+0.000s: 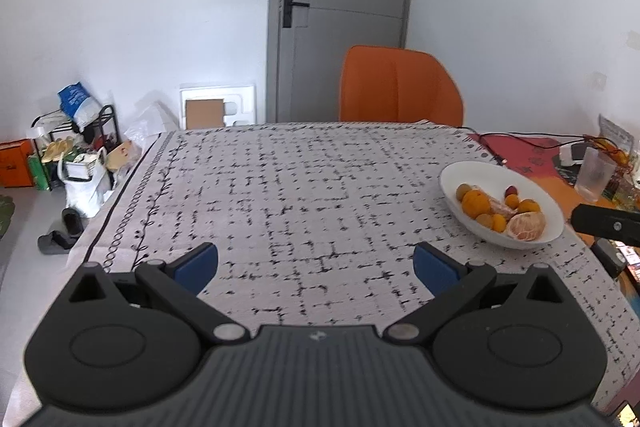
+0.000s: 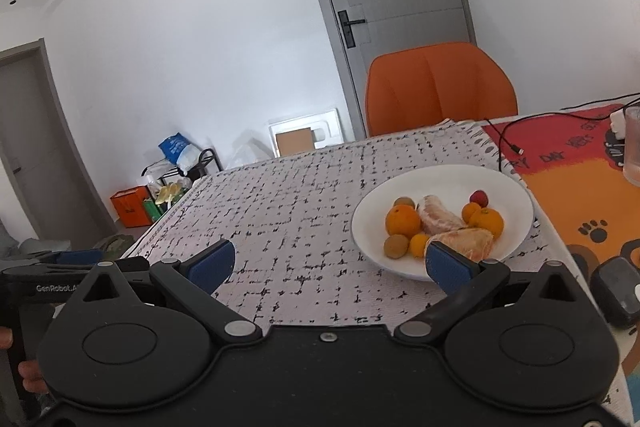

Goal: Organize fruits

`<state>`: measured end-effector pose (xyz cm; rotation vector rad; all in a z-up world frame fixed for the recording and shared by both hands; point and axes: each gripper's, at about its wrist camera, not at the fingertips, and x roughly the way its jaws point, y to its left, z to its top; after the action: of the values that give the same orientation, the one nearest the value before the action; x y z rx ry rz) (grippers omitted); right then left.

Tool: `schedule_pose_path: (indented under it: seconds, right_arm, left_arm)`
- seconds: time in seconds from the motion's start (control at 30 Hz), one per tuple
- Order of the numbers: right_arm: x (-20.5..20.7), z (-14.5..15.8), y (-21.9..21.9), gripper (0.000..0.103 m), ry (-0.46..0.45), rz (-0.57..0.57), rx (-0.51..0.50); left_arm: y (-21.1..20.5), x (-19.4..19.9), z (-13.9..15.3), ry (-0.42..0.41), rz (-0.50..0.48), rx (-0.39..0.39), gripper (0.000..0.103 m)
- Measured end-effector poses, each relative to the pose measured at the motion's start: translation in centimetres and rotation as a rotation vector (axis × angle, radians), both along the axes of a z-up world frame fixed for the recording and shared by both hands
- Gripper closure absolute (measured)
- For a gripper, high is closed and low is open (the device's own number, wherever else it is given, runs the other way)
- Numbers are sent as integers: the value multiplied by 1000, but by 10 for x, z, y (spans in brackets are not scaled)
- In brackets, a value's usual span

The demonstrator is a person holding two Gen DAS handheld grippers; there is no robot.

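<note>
Tongs come first in both views: the left tongs (image 1: 316, 265) are spread wide with nothing between the blue pads, hovering over bare patterned cloth on the counter (image 1: 280, 187). The right tongs (image 2: 332, 263) are likewise spread and empty, their right pad just in front of the near rim of the white bowl (image 2: 368, 227).

Beyond the right tongs, ahead and slightly to their right, the bowl holds all the fruit in view: a peeled mandarin (image 2: 464, 243) nearest, a small kumquat (image 2: 418, 245) and a brownish-green round fruit (image 2: 396, 246) beside it, a whole orange (image 2: 403, 221) behind, another peeled piece (image 2: 440, 217) in the middle, and a small red fruit (image 2: 479, 198) at the far side. From the left tongs the bowl lies well off to the right.

No loose fruit shows on the cloth, so the gathering step looks finished or nearly so; any sorting left would happen inside the bowl. A further pick would call for the right tongs to advance over the rim and close gently, since the peeled pieces look soft.

Farther off stand an orange chair (image 2: 440, 87) and a grey door (image 1: 344, 7).
</note>
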<state>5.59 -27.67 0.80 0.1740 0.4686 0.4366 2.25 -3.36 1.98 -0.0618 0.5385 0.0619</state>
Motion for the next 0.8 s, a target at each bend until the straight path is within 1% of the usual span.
schedule_pose_path:
  seconds: [0.17,0.8]
  right_arm:
    - [3,-5,1,0,21,5,3]
    - [0,-7,8,0,19,38,-16]
  left_arm:
    - [6,-2,-5,15,12,2,0]
    - [4,-3,-5,22,0,2,0]
